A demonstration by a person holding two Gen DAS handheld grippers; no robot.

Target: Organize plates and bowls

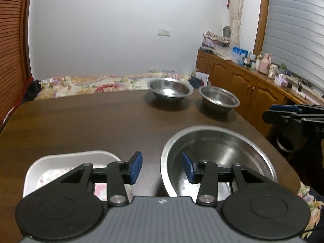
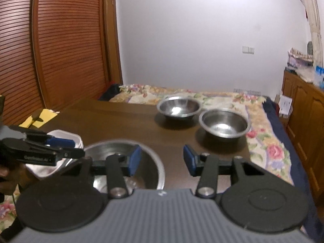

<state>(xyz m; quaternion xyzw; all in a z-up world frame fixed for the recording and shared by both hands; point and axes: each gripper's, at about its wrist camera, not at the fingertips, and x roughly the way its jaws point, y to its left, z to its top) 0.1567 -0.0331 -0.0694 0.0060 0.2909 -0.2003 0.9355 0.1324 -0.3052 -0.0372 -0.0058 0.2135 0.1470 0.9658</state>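
R tongs (image 2: 162, 161) open | over big bowl (image 2: 149, 162) | 2 bowls (image 2: 179, 107) far

White wall (image 1: 121, 20); louvered wooden doors (image 2: 60, 40); floral bed (image 1: 91, 85); wooden cabinets (image 1: 243, 79).

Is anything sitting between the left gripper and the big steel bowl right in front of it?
Nothing visible. The left gripper is open and empty, straddling the near-left rim of the big bowl. The white dish lies apart to its left, and the two small bowls sit beyond, near the table's far edge.
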